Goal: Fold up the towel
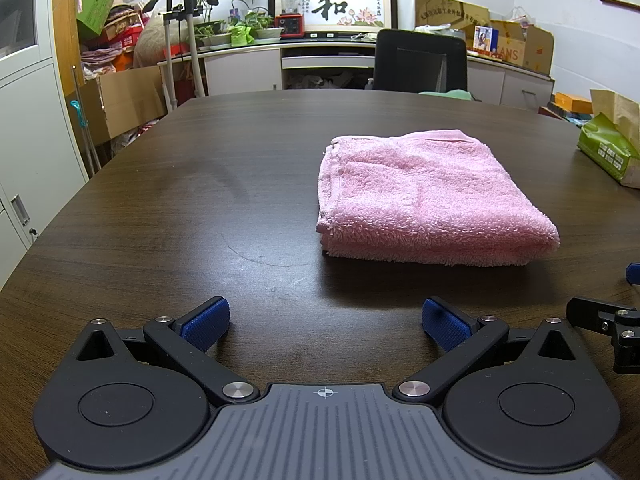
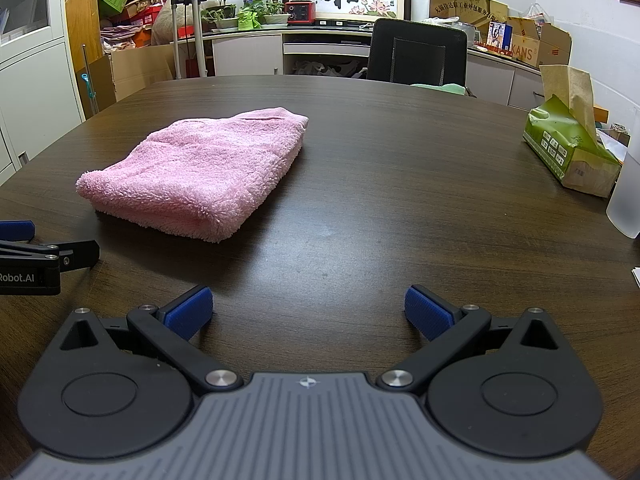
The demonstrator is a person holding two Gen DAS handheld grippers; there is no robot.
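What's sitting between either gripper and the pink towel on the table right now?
Nothing visible. Bare dark table lies between the open left gripper and the pink towel, and likewise ahead of the open right gripper. The green tissue box sits far off to the right, clear of both paths.

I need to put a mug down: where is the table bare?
Bare wood lies left of the pink towel and between it and the tissue box. The right edge is crowded: box and a frosted container. Both tools hover open near the front edge.

towel (image 1: 430, 196) on table (image 1: 200, 208), chair (image 1: 420, 60) behind, tissue box (image 2: 568, 152) right
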